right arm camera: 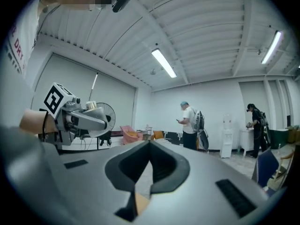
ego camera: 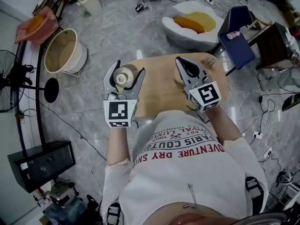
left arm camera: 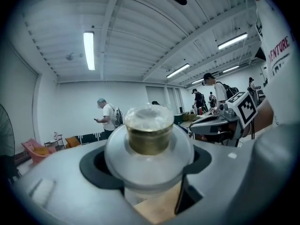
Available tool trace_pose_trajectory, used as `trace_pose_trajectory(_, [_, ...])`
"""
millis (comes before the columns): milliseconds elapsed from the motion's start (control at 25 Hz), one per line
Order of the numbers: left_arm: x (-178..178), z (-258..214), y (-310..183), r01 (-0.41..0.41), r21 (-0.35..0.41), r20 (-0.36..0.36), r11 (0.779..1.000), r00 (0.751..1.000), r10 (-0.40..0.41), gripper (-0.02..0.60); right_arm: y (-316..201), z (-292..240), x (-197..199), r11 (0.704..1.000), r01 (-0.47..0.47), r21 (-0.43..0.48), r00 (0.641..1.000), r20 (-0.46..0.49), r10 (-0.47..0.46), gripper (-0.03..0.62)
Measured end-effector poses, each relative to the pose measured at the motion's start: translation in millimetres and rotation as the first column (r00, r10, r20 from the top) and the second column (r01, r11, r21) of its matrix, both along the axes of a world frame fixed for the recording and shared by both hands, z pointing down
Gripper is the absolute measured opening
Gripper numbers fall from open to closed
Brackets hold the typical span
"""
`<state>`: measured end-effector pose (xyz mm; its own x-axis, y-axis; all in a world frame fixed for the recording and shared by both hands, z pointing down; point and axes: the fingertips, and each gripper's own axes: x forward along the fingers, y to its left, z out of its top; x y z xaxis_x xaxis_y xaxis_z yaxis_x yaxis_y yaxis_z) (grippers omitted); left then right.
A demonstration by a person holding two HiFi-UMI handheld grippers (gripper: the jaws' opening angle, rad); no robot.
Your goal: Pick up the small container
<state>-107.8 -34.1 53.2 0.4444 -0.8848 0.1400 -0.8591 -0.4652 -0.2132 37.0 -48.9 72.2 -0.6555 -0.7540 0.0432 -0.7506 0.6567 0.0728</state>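
Found small container grasped in left gripper over wooden table; found right gripper clenched, empty.

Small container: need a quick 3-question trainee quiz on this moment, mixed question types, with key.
1. True or false: the left tongs grip the small container.
2. The right tongs are: A) open and empty, B) shut and empty, C) shut on a lid.
3. Fill in: in the head view, both tongs are over a ___ table.
Key: 1 true; 2 B; 3 wooden.
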Motion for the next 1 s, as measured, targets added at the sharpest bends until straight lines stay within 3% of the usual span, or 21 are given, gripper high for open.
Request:
trace_pose_trajectory(360, [9.4,7.7,4.7,0.009,-0.036,-0.017,0.999,1.0,-0.009,0.342,5.3,5.4,10.8,1.0,-0.011,-0.014,1.0,0.013,0.012,-0.005])
trace_pose_trajectory(520, [21.2,4.3,2.8,-0.006,0.001,-0.002,1.0,1.0,0.006,0.342,4.0,7.5,16.9,1.0,-0.004,-0.022,1.0,0.012,0.004,-0.005])
trace_pose_trajectory(1000, [26.3,3.3,3.8,0.007,0.013,-0.005,1.0,1.0,-0.007,0.342,6.1,8.5,16.3,1.0,0.004,-0.026,1.0,0.01,-0.004,-0.003])
